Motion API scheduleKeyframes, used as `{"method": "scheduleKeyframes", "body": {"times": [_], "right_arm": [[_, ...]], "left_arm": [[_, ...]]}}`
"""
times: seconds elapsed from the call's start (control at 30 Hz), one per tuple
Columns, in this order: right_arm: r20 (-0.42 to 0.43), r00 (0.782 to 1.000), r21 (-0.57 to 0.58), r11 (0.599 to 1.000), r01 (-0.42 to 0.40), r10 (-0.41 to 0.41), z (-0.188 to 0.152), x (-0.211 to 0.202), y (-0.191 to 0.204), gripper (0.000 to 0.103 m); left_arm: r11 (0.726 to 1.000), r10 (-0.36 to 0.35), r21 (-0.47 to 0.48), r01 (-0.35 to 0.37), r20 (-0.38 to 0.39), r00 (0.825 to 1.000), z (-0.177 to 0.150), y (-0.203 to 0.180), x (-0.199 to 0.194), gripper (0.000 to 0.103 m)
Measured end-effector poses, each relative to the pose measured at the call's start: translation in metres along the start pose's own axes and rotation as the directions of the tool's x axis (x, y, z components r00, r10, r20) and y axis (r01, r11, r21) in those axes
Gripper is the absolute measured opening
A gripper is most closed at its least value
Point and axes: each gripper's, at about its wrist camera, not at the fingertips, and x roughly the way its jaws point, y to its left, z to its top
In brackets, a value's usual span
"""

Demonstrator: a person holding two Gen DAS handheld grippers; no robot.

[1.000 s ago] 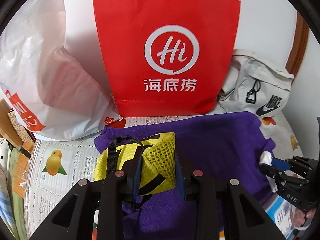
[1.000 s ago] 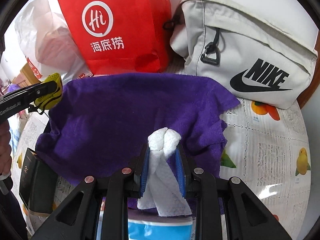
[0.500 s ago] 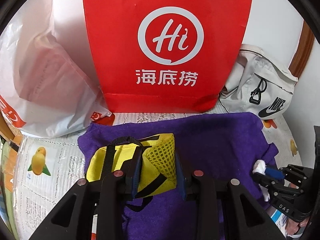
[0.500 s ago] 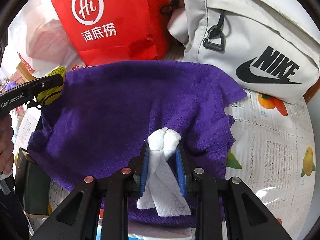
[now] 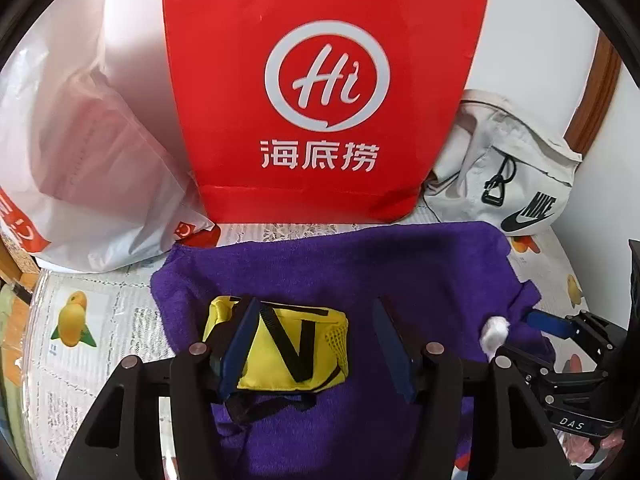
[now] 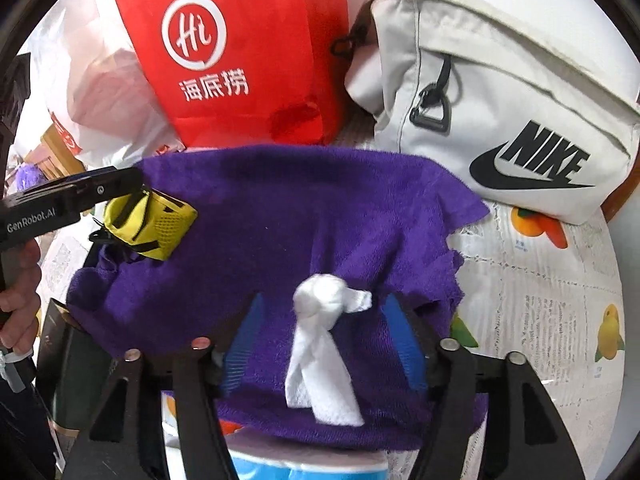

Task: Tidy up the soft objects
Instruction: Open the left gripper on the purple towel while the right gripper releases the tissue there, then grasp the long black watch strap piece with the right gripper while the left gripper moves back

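Both grippers, left (image 5: 316,344) and right (image 6: 320,340), tilt downward, jaws just opened.

left gripper (image 5: 316,340): jaws just opened, tilted down | right gripper (image 6: 324,340): likewise, apparently gripping nothing

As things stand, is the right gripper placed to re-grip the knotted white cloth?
Probably yes: the right gripper, its jaws just opened, straddles the knotted white cloth lying on the purple towel, with nothing between the pads and the cloth.
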Motion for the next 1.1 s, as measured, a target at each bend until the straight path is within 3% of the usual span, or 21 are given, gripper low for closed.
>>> {"method": "scheduleKeyframes", "body": {"times": [0.27, 0.5, 0.67, 0.83, 1.1], "right_arm": [[0.022, 0.999, 0.027, 0.999, 0.03, -0.03, -0.007, -0.037, 0.009, 0.082], [0.026, 0.999, 0.028, 0.999, 0.023, -0.024, -0.024, -0.07, 0.028, 0.083], [0.07, 0.996, -0.01, 0.999, 0.047, -0.046, -0.048, -0.097, 0.049, 0.083], [0.099, 0.995, 0.009, 1.0, -0.016, 0.015, -0.079, -0.118, 0.065, 0.082], [0.103, 0.994, 0.028, 0.999, -0.04, 0.037, -0.134, -0.137, 0.079, 0.08]], "left_arm": [[0.999, 0.032, 0.002, -0.032, 0.052, 0.998, -0.013, 0.0, -0.043, 0.057], [0.999, 0.034, -0.003, -0.034, 0.092, 0.995, -0.04, 0.002, -0.092, 0.057], [0.999, 0.043, 0.001, -0.043, 0.096, 0.994, -0.067, 0.002, -0.125, 0.057], [0.999, 0.034, -0.017, -0.033, 0.086, 0.996, -0.105, 0.008, -0.151, 0.058], [0.999, 0.031, -0.033, -0.029, 0.053, 0.998, -0.164, 0.016, -0.17, 0.058]]}}
